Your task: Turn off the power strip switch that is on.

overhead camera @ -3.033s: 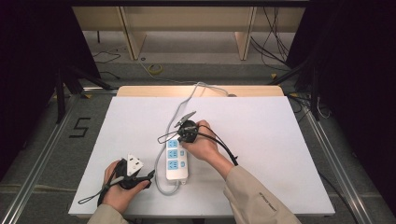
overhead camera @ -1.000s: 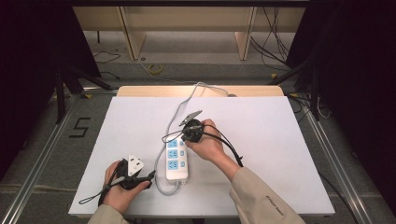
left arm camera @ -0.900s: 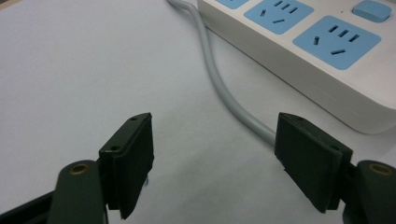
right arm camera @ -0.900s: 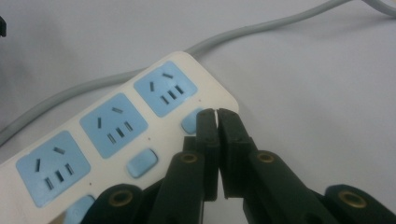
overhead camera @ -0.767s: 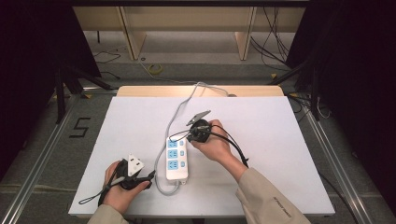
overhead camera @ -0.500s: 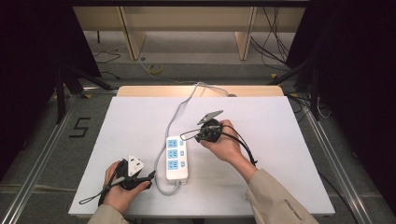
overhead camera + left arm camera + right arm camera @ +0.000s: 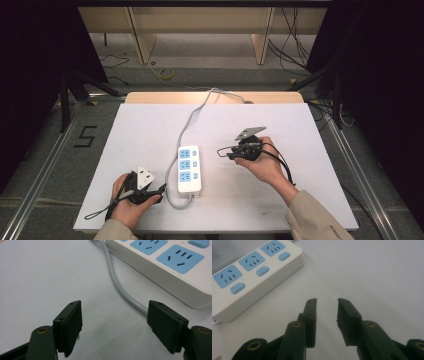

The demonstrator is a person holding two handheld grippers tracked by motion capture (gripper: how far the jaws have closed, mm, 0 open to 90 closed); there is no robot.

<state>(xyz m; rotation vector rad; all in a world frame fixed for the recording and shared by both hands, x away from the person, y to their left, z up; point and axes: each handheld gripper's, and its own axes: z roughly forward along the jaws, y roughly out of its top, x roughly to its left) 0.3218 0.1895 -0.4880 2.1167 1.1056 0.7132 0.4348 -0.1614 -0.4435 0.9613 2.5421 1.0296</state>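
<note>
A: Start at the lower left of the high view. The left gripper (image 7: pixel 159 189) rests on the table (image 7: pixel 150 125) with its jaws set wide and nothing between them.

B: Its own view bears that out, and it shows the grey cord (image 7: pixel 117 282) curving past the jaws, a detail that is small from above. At the centre lies the power strip (image 7: pixel 189 169), flat on the table between the two hands, its three blue sockets vacant.

A: Right of centre, the right gripper (image 7: pixel 222 151) has just been opening; the jaws stand partly apart, empty, pointing at the strip but clear of it.

B: In the right gripper view the strip (image 7: pixel 249 272) sits at upper left, with its blue switches (image 7: pixel 263 271) plainly visible. For a clean press I'd narrow the jaws and come down squarely on one switch while the left gripper steadies the casing.
</note>
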